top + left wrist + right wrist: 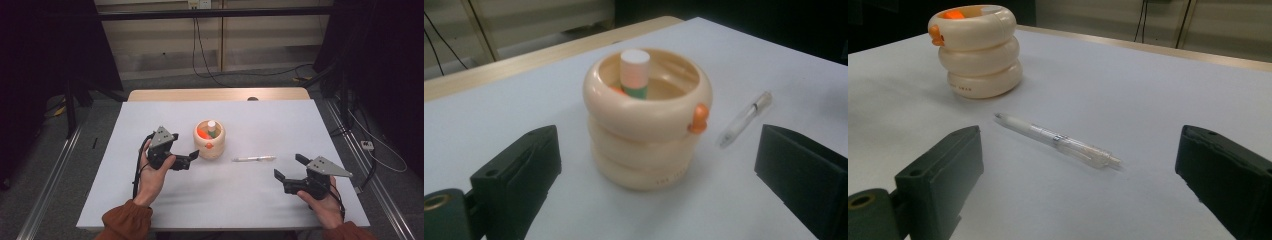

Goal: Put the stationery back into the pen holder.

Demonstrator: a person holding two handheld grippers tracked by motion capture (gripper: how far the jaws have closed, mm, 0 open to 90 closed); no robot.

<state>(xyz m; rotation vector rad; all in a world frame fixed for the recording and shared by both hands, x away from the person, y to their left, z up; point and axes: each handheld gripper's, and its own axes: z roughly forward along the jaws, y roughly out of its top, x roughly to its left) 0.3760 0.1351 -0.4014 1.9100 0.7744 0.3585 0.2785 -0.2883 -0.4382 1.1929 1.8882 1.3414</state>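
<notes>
Right gripper [289,170], jaws apart, hovering just short of pen [253,159]; left gripper [194,155], jaws apart, beside pen holder [209,139], pen lying right of it. Risk: thin barrel rolling away under off-centre pinch.

My right gripper [1080,192] has its two black jaws spread wide apart, low over the white table [1148,95], with nothing between them. Just ahead of them a clear ballpoint pen [1058,140] lies flat on the table, slanting across my view. Farther off to the left stands a cream pen holder [979,51] shaped like three stacked rings, an orange knob on its side and something orange inside
</notes>
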